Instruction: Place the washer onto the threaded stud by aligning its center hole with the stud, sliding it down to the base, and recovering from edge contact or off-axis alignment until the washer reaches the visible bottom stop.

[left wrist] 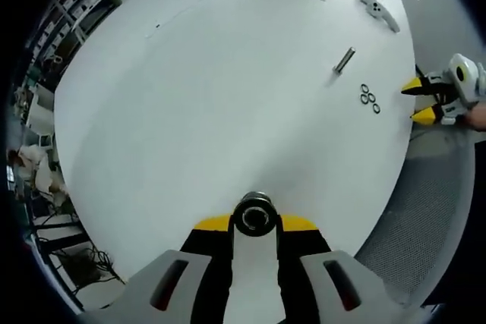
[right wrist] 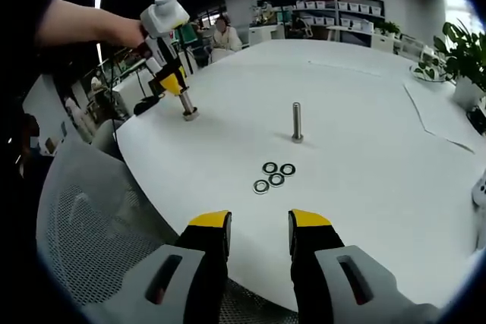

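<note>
Washers (right wrist: pixel 274 175), four of them, lie flat in a tight cluster on the white table (right wrist: pixel 364 111), just ahead of the right tongs (right wrist: pixel 259 221), whose yellow-tipped jaws stand spread and hold nothing. Beyond the cluster a stud (right wrist: pixel 297 122) stands upright. Off to the left, the left tongs (right wrist: pixel 182 90) pinch a second stud (left wrist: pixel 254 215), its base on the table.

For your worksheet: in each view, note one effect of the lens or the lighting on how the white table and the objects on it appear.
Left gripper view: the fisheye bends the white table into a dome, and the washers look tiny. Right gripper view: soft overhead light gives the upright stud only a faint shadow, and the table edge curves.
</note>
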